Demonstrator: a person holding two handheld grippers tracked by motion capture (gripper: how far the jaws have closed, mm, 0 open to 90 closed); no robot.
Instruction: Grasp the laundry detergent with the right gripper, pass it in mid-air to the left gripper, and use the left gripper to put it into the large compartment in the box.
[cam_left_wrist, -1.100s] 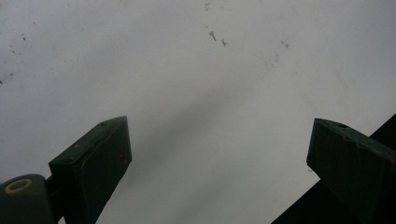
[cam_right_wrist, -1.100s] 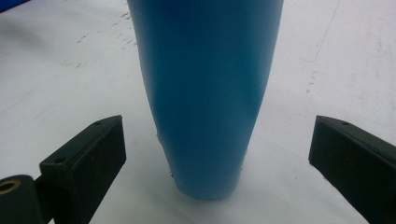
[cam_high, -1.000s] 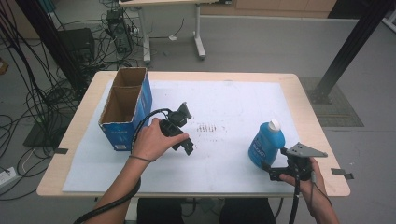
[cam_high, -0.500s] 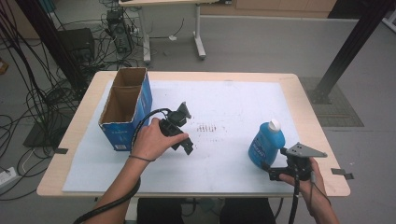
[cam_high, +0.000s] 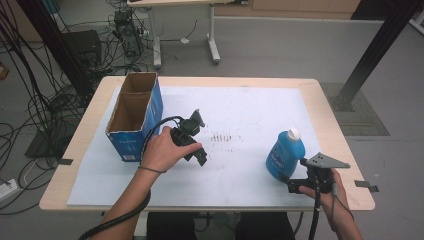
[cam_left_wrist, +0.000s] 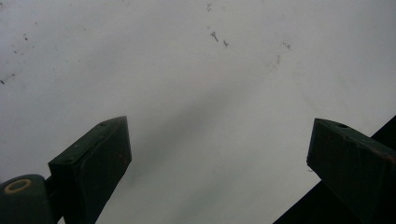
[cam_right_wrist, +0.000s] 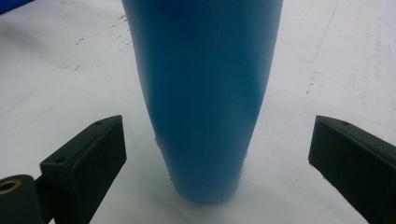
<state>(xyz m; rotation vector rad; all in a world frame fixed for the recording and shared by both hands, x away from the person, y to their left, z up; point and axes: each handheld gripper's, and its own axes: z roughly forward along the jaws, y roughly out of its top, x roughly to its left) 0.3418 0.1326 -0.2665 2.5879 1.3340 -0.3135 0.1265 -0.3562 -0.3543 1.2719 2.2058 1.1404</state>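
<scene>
A blue bottle (cam_high: 284, 154) with a white cap (cam_high: 293, 133) stands upright on the white sheet at the right. My right gripper (cam_high: 294, 184) is just in front of it, near the table's front edge. In the right gripper view the bottle's blue body (cam_right_wrist: 205, 88) stands between the wide-apart jaws of the right gripper (cam_right_wrist: 218, 128), touching neither. My left gripper (cam_high: 199, 145) is held low over the middle of the sheet. In its own view the left gripper (cam_left_wrist: 217, 140) is open over bare white sheet with nothing between the jaws.
An open cardboard box (cam_high: 134, 116) with blue sides stands at the left of the table (cam_high: 325, 100). Small dark marks (cam_high: 222, 137) dot the white sheet (cam_high: 250, 110). Cables and a desk frame stand on the floor beyond.
</scene>
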